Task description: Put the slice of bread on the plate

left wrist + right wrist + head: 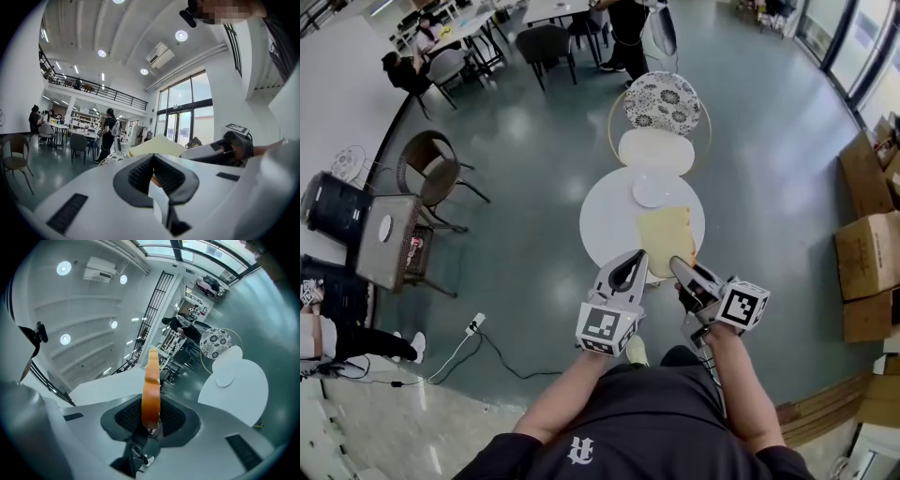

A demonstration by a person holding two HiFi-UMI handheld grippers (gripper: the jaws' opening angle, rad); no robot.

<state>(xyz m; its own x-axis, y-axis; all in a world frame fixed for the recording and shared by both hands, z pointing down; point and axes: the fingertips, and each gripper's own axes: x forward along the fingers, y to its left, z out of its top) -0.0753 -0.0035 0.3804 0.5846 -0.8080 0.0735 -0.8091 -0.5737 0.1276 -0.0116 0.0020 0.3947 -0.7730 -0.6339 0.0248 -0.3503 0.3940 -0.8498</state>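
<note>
The slice of bread (666,234) is pale yellow with a brown crust and hangs level over the near part of the round white table (605,220). My right gripper (682,265) is shut on its near edge. In the right gripper view the slice (151,390) stands edge-on between the dark pads (151,416). A small white plate (654,190) sits on the table just beyond the bread and also shows in the right gripper view (225,378). My left gripper (633,258) hovers beside the bread's near left corner, its jaws (153,176) narrowly apart and holding nothing. The bread (157,144) lies past them.
A patterned round chair (663,101) and a cream seat (656,150) stand beyond the table. Cardboard boxes (867,253) line the right. A brown chair (431,173) and side table (389,239) stand left, with a cable (473,328) on the floor.
</note>
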